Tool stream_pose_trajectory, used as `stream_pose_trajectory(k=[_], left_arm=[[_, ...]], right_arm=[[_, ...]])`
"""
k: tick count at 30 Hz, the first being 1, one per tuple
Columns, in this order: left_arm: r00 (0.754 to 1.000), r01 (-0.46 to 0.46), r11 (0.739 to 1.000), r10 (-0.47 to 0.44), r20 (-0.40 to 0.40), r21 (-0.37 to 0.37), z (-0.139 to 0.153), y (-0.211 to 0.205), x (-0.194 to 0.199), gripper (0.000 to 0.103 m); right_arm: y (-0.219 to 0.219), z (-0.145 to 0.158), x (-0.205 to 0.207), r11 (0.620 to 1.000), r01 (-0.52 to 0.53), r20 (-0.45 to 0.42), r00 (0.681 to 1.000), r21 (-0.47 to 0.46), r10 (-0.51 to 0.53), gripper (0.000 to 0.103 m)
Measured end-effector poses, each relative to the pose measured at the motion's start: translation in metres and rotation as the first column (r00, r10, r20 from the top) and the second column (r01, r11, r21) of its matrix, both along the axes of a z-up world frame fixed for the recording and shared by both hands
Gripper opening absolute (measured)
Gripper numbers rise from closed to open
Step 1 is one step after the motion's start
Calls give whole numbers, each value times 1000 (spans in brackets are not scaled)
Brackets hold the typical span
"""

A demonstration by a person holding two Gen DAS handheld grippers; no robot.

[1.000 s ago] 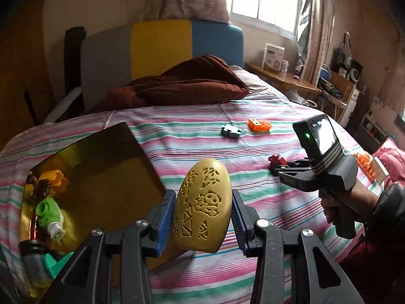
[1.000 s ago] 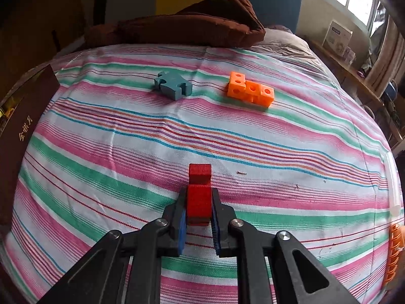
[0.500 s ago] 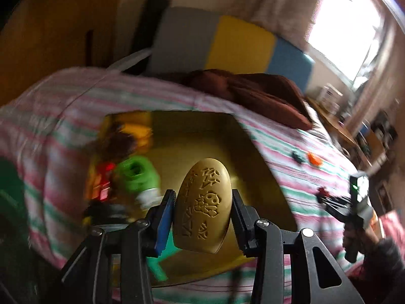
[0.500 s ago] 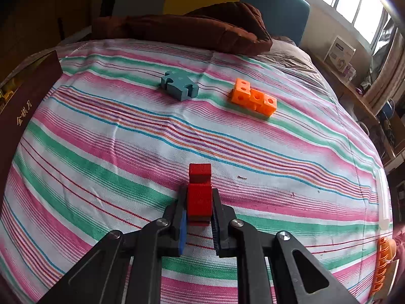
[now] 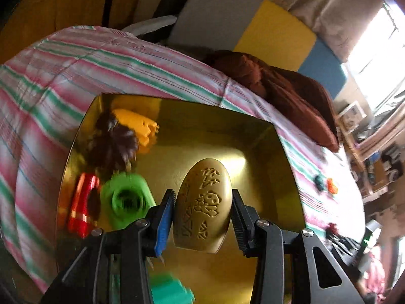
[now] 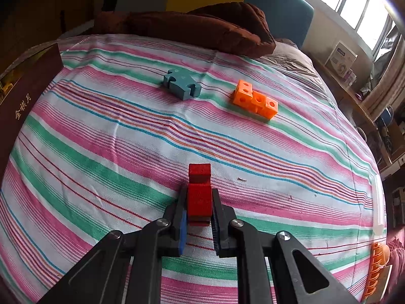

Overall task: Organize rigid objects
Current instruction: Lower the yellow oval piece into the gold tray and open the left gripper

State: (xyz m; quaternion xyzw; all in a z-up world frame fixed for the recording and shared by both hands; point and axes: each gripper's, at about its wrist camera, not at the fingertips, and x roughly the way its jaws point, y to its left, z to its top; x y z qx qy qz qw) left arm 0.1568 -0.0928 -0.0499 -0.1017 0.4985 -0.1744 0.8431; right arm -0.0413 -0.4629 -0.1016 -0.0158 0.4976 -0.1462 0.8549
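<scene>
Clamped between the pads of the left hand-held gripper [image 5: 202, 210], a gold carved oval [image 5: 203, 202] is held over the gold box [image 5: 278, 167]. A red block [image 6: 199, 197] is pinched by the right hand-held gripper [image 6: 199, 211] above the striped bed [image 6: 101, 152].

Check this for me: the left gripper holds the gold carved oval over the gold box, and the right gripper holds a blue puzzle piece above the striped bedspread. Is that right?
Not quite. In the right wrist view the right gripper is shut on a red block; the blue puzzle piece lies loose on the striped bedspread. The rest stands: the left gripper holds the gold carved oval over the gold box.
</scene>
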Motion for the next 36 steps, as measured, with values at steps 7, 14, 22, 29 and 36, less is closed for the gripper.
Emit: stream_pose_trajectory(k=[7,14,22,29,36], left_arm=[[999,-15,991,19,-34,135,-23,-15,37,44],[999,-8,971,17,-33,238,-39,-20,48,46],[997,-27,974,11,73,226,-7,-4,28,50],[967,-28,969,-36,251,246,28,15,-36,68],[955,-18,957,-69,288,290,25,19,-90,69]], right_arm=[[1,0,1,1000,-7,-7,1000,-7,7,14],[2,0,1,1000,-9,-10,1000,-12,8,15],[2,0,1,1000,-9,-10,1000,-13,9,15],[3,0,1,1000,-10,-9,1000,-24,10,15],[4,0,1,1000,5,-10,1000,-27,-5,15]])
